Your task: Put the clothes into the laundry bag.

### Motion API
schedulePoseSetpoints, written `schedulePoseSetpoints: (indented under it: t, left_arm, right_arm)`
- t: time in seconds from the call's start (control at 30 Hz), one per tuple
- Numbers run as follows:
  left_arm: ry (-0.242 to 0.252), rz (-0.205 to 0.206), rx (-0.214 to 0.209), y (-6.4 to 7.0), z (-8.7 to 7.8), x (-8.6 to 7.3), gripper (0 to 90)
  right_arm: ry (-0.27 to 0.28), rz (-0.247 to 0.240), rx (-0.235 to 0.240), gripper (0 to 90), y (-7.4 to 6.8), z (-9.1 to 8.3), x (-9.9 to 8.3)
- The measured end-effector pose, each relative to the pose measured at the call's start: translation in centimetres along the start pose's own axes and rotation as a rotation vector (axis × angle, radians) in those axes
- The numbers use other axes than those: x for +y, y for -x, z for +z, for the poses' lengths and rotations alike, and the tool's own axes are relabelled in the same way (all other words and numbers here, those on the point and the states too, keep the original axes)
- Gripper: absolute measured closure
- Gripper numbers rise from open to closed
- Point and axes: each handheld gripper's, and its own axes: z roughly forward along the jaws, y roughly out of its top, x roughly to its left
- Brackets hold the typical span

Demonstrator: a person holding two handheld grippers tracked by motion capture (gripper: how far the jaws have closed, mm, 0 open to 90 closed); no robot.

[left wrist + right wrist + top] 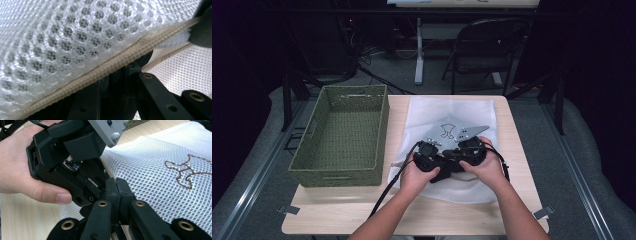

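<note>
Centre of the high view: a white mesh laundry bag (452, 145) lies flat on the pale wooden tabletop (362, 210), and both hands meet over its lower middle part. The left hand-held gripper (428, 159) and right hand-held gripper (469, 154) sit close together, nearly touching, tips aimed at the same stretch of the bag. In the left gripper view the mesh fills the upper frame and a beige zipper (120, 63) runs diagonally from lower left to upper right, lying right over the jaws; the jaw tips are buried under the fabric, so I cannot tell whether this one is clenched or released. In the right gripper view the two black jaws stand pressed flat together at lower centre, clenched; what they pinch, if anything, sits behind them, likely the bag's edge by the zipper. The left hand (30, 167) shows at upper left of that view, wrapped round its tool. My reading: one tool steadies the bag at the zipper line while the other works the opening, hence the tight pairing. A brown embroidered outline (187, 171) marks the bag's face at right. At left of the high view a green woven basket (314, 145) stands beside the bag, apart from it, with nothing visible inside. The bag looks flat; contents not discernible.
</note>
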Motion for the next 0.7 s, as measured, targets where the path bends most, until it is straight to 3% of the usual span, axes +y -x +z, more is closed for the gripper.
schedulePoseSetpoints:
  t: [0.33, 0.7]
  left_arm:
    - [0.006, 0.009, 0.013, 0.1, -0.7, -0.7, 61.7]
    - [0.042, 0.027, -0.010, 0.8, -2.6, -1.4, 51.8]
  right_arm:
    - [0.001, 0.007, -0.003, 89.7, 0.2, 0.0, -0.1]
    - [0.003, 0.011, -0.005, 89.7, 0.4, -0.1, -0.2]
